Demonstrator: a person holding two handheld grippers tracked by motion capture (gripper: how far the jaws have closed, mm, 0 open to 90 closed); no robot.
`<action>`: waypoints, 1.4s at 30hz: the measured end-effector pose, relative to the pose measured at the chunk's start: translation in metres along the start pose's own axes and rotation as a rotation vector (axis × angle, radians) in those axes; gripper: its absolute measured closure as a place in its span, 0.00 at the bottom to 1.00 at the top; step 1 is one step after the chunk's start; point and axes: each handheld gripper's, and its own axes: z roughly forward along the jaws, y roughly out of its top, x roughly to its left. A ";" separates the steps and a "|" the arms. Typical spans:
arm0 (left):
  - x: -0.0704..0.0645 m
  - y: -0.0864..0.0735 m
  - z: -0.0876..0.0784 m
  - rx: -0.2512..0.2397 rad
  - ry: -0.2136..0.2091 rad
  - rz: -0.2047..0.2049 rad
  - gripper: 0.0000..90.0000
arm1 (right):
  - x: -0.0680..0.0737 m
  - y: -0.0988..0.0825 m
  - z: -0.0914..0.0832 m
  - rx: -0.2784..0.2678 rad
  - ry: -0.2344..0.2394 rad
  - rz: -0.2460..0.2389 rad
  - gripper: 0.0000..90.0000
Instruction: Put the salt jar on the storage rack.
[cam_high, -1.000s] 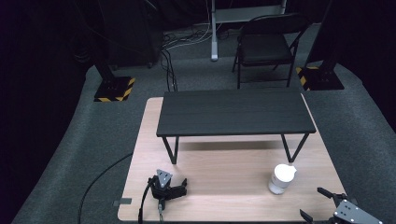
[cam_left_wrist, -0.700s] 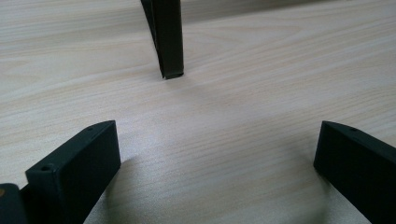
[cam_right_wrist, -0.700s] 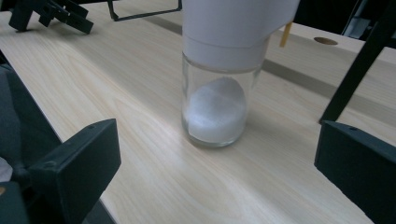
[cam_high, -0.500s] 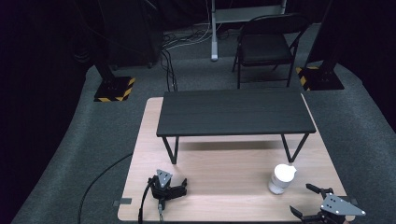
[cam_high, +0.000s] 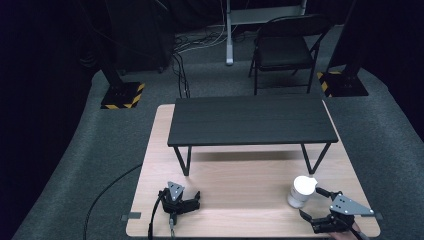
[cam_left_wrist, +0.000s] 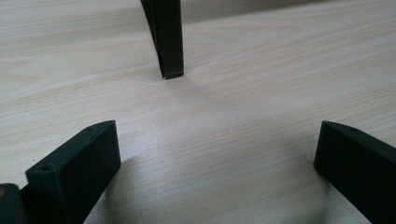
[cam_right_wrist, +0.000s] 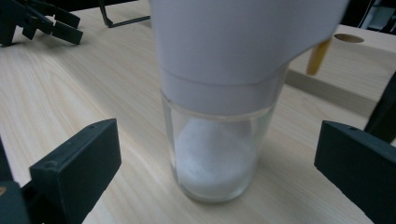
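Observation:
A glass jar with a white lid stands near the right front of the wooden table. In the right gripper view the jar holds white powder and stands between my two black jaws, close ahead and touching neither. My right gripper is open, just right of and in front of the jar; its jaws are spread wide. My left gripper lies on the table at the front left, open, with bare wood between its jaws.
A low black bench stands across the table's far half; one of its legs rises just ahead of the left gripper. A pale wooden block with a hole lies beyond the jar. A folding chair stands on the floor behind.
My right gripper has come in from the table's front right corner toward the jar, and its open jaws now flank it. The left gripper and the jar have not moved.

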 end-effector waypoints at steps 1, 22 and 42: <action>0.000 0.000 0.000 0.000 0.000 0.000 0.00 | 0.000 0.000 0.000 0.000 0.000 0.000 0.00; 0.000 0.000 0.000 0.000 0.000 -0.002 0.00 | -0.010 0.016 0.037 -0.021 0.030 0.046 0.32; 0.000 0.000 0.000 0.000 0.000 -0.002 0.00 | -0.010 0.067 0.041 -0.043 0.088 0.059 0.33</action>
